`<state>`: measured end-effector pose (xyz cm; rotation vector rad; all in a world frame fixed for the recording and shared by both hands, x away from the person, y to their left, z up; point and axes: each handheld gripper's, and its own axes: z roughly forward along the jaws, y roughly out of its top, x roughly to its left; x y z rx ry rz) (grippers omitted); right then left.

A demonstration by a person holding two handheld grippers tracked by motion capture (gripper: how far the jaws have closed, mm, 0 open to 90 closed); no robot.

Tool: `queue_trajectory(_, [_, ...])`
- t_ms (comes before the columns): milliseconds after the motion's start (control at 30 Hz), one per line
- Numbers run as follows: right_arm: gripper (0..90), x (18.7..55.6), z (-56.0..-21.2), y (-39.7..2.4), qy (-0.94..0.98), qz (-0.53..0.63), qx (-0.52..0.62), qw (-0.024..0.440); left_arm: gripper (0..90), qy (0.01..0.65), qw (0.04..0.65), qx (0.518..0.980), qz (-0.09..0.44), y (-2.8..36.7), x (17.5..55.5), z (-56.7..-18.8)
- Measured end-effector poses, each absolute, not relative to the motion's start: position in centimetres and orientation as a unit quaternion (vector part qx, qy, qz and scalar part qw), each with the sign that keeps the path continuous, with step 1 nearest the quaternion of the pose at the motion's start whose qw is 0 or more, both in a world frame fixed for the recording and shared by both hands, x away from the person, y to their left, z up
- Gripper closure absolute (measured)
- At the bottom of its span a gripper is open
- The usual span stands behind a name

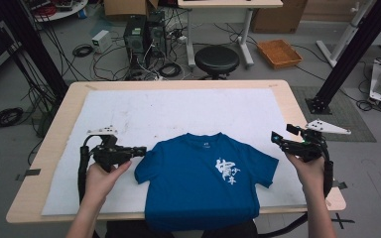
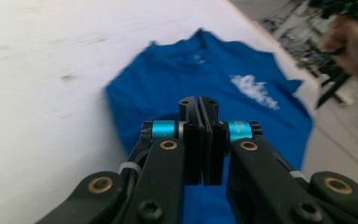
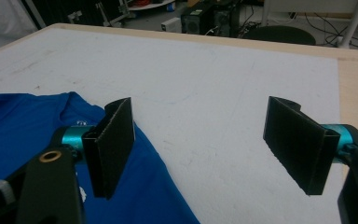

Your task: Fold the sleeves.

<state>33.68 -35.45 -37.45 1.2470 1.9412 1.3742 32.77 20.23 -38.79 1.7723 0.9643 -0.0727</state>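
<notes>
Your left gripper (image 1: 140, 150) has its jaws clenched together, pad against pad, and in the left gripper view no cloth is between them. Its tip points to the left sleeve of the blue T-shirt (image 1: 203, 173) and stands just beside the sleeve edge; I cannot tell if it touches the fabric. Your left hand (image 1: 101, 174) holds this gripper from below, with the forearm coming in from the near edge of the desk (image 1: 54, 134), and the gripper lies almost level, pointing across the desk to the shirt.

Your right gripper (image 1: 279, 140) has its jaws released and wide apart, holding nothing. In the right gripper view the two flat black pads (image 3: 114, 144) stand over the white mat (image 1: 178, 109), one of them above the shirt's edge. Your right hand (image 1: 307, 168) holds it beside the right sleeve, near the right edge of the desk.

The T-shirt lies flat, front up, on the near middle of the mat, its hem hanging over the near edge of the desk. The cloth is soft and smooth, with a white print on the chest. The mat is a pale sheet with faint marks, and the desk under it is light wood.
</notes>
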Motion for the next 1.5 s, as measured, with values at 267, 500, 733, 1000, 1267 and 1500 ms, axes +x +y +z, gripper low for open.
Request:
queue_trajectory(267, [24.6,33.5,-37.3,-35.5,0.702,0.501,0.453,0.227,88.6,0.402,0.554,0.725,-0.08,15.1,33.8,-38.2])
queue_trajectory(500, [24.6,33.5,-37.4,-35.4,0.705,0.496,0.452,0.228,88.6,0.407,0.532,0.737,-0.089,10.2,35.8,-40.0])
queue_trajectory(733, [24.8,33.6,-37.8,-35.5,0.706,0.49,0.458,0.227,88.3,0.389,0.517,0.758,-0.083,7.8,37.2,-42.2])
queue_trajectory(1000, [28.8,33.8,-38.3,-35.9,0.708,0.473,0.477,0.216,51.0,0.351,0.533,0.77,0.019,9.9,36.0,-40.4])
queue_trajectory(1267, [51.7,34.2,-40.1,-37.0,0.729,0.422,0.514,0.164,49.2,0.352,0.518,0.765,0.149,16.8,33.9,-39.5])
queue_trajectory(1500, [61.8,34.3,-42.1,-37.6,0.741,0.38,0.538,0.132,49.2,0.394,0.531,0.73,0.171,23.2,33.1,-39.9])
